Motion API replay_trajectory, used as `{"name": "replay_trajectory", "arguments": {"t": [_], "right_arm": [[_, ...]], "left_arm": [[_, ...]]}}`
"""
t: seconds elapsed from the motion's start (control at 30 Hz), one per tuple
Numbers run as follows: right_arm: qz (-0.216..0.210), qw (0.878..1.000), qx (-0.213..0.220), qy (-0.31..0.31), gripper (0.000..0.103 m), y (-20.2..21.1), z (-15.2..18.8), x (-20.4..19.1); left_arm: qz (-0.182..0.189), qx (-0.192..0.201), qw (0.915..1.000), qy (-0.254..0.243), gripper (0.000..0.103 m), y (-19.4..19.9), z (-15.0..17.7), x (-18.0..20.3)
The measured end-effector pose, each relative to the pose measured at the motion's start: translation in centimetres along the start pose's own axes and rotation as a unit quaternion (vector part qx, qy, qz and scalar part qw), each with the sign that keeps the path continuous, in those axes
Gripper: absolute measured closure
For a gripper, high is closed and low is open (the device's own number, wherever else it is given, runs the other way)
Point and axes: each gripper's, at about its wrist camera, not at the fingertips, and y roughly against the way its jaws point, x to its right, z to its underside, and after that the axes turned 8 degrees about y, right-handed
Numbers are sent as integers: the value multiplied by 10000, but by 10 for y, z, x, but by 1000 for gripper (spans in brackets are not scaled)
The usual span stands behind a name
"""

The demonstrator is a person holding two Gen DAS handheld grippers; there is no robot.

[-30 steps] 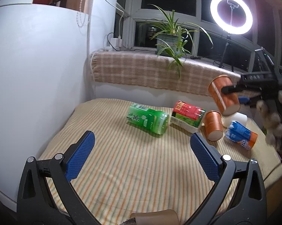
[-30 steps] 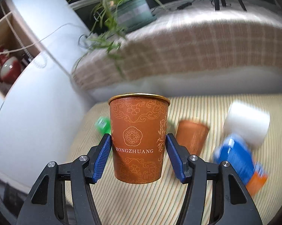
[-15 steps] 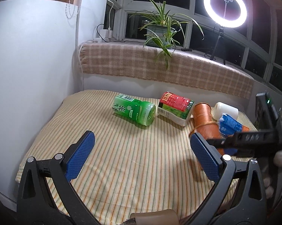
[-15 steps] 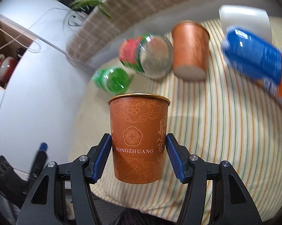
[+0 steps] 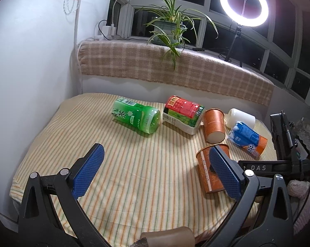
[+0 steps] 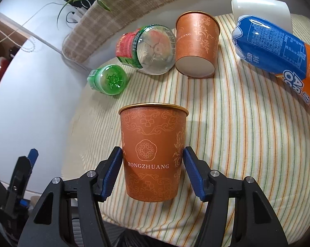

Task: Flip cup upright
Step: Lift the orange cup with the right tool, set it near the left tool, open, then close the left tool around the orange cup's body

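Note:
My right gripper (image 6: 152,170) is shut on an orange paper cup (image 6: 152,154), mouth up, upright on or just above the striped cloth near the table's front right. The same cup (image 5: 206,173) shows in the left wrist view, partly hidden behind my left gripper's right finger. A second orange cup (image 6: 196,47) lies on its side farther back, base toward me; it also shows in the left wrist view (image 5: 213,121). My left gripper (image 5: 152,170) is open and empty over the front of the table.
A green bottle (image 5: 136,115), a red-and-green bottle (image 5: 183,113), a white cup (image 5: 240,119) and a blue-and-orange bottle (image 5: 247,138) lie on the striped table (image 5: 113,164). A white cabinet (image 5: 31,72) stands left. A plaid-covered sill (image 5: 175,65) with a plant runs behind.
My right gripper has brought the held cup down from up in the air to the cloth at the front right. The left gripper has tilted slightly and stays open.

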Motion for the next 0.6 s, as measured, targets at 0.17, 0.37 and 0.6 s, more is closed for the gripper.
{"name": "replay_trajectory", "arguments": {"t": [0.17, 0.37, 0.6], "right_arm": [[-24, 9997, 166, 154, 38, 16, 2, 1], [287, 9949, 843, 465, 37, 64, 13, 1], [815, 9869, 1347, 357, 37, 107, 39, 19]], "left_arm": [[274, -294, 9991, 107, 0, -11, -1, 3], [755, -882, 9922, 455, 7, -32, 0, 6], [1477, -1729, 9708, 767, 18, -66, 4, 22]]}}
